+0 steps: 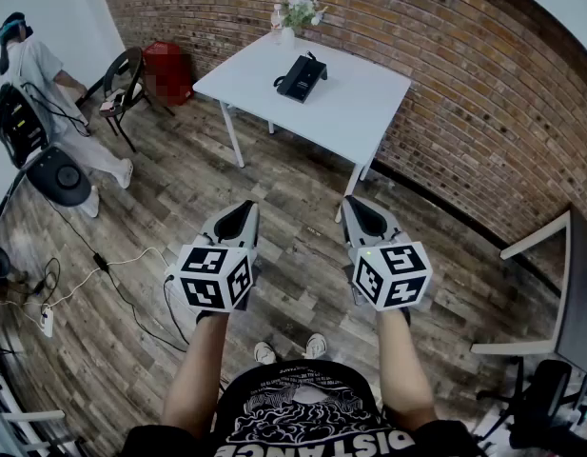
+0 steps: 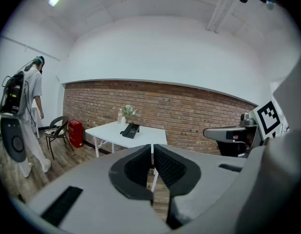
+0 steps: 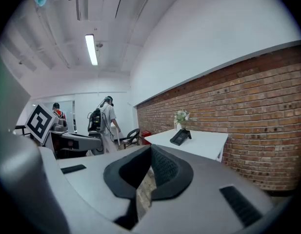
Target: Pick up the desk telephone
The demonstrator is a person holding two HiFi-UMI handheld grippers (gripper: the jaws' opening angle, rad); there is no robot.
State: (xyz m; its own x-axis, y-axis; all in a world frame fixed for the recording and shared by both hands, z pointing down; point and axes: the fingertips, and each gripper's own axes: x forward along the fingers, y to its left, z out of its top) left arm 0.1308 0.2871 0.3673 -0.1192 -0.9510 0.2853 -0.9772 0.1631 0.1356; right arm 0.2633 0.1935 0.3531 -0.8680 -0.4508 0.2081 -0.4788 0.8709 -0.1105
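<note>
A black desk telephone [image 1: 301, 77] lies on a white square table [image 1: 360, 112] by the brick wall, well ahead of me. It also shows small in the left gripper view as the telephone [image 2: 130, 129] and in the right gripper view as the telephone [image 3: 180, 137]. My left gripper [image 1: 241, 219] and right gripper [image 1: 355, 215] are held side by side over the wooden floor, far short of the table. Both are shut with nothing between the jaws.
A vase of flowers [image 1: 295, 15] stands at the table's far edge. A black chair [image 1: 122, 79] and a red box [image 1: 167, 70] sit left of the table. A person [image 1: 41, 93] with a backpack stands at far left. Cables [image 1: 103, 274] trail on the floor. Another desk's corner [image 1: 550, 284] is at right.
</note>
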